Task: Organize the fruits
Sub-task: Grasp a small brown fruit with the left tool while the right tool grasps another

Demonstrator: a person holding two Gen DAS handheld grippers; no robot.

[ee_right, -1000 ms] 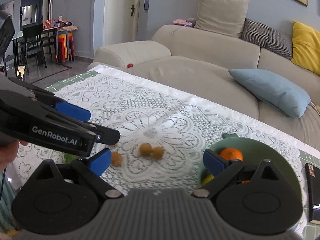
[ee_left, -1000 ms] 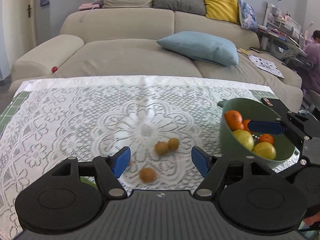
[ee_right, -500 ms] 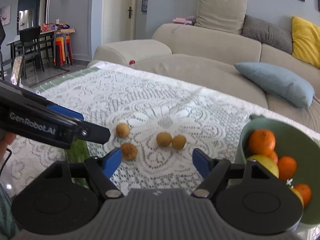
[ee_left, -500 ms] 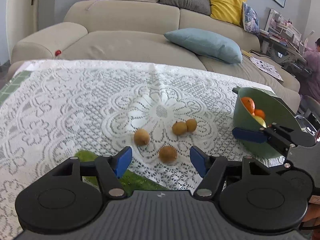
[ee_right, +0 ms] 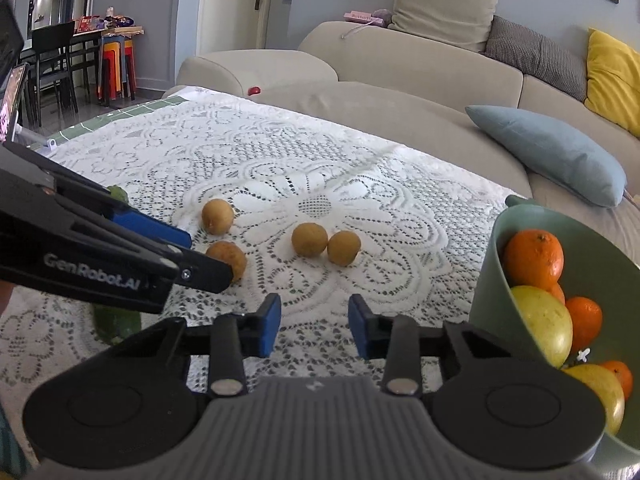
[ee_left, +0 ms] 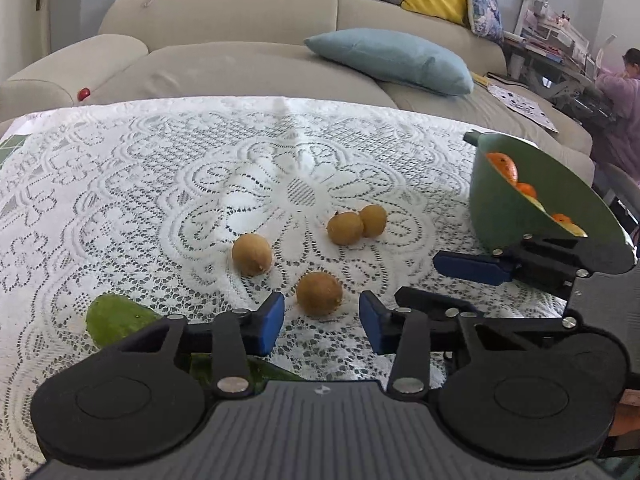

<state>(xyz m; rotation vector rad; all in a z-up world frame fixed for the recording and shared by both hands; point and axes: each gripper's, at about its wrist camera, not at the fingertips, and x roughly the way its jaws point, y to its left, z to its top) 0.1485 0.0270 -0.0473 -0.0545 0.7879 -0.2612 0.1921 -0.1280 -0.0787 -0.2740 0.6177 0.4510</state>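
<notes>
Brown kiwis are lying on the lace-covered worktop beside a green fruit bowl, as both left hand-held gripper and right hand-held gripper are closing empty.

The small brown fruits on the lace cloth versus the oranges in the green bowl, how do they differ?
The brown fruits lie loose on the lace cloth; the oranges sit piled in the green bowl. The brown fruits are dull tan and look smaller; the oranges are bright and look larger. The brown fruits lie singly or in a pair; the oranges crowd against yellow fruit. Both are roundish.
</notes>
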